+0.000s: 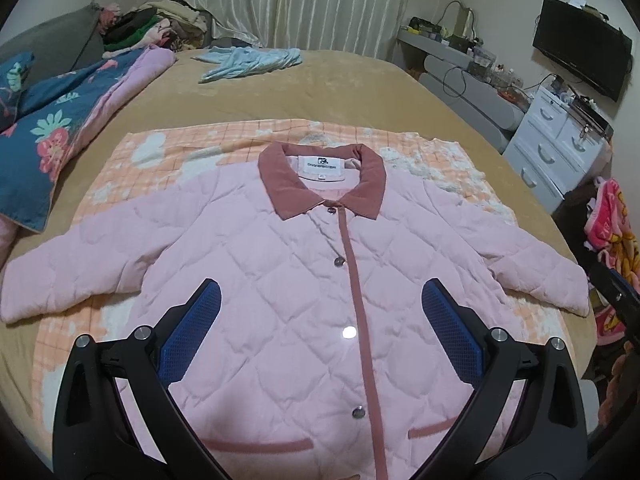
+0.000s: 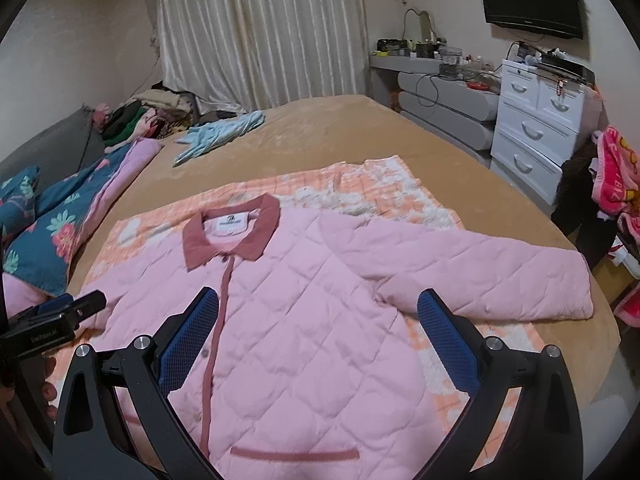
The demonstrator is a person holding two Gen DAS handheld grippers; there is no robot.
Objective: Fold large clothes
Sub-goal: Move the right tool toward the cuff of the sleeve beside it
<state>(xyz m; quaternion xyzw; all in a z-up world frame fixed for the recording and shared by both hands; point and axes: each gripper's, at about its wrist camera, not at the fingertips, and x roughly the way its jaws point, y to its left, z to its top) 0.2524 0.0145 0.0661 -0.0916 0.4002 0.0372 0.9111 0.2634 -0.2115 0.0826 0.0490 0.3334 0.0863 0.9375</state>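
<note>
A pink quilted jacket (image 1: 280, 264) with a dusty-rose collar lies flat, front up and buttoned, both sleeves spread out, on an orange checked blanket (image 1: 168, 152) on the bed. It also shows in the right wrist view (image 2: 320, 300). My left gripper (image 1: 322, 300) is open and empty above the jacket's chest. My right gripper (image 2: 318, 308) is open and empty above the jacket's right half, near the right sleeve (image 2: 500, 280). The left gripper shows at the left edge of the right wrist view (image 2: 60, 316).
The tan bed (image 1: 320, 88) holds a light blue garment (image 1: 248, 62) at the far end and a floral quilt (image 1: 52, 132) on the left. A clothes pile (image 1: 152, 28) lies far left. A white drawer unit (image 1: 556, 144) and pink towels (image 1: 608, 216) stand on the right.
</note>
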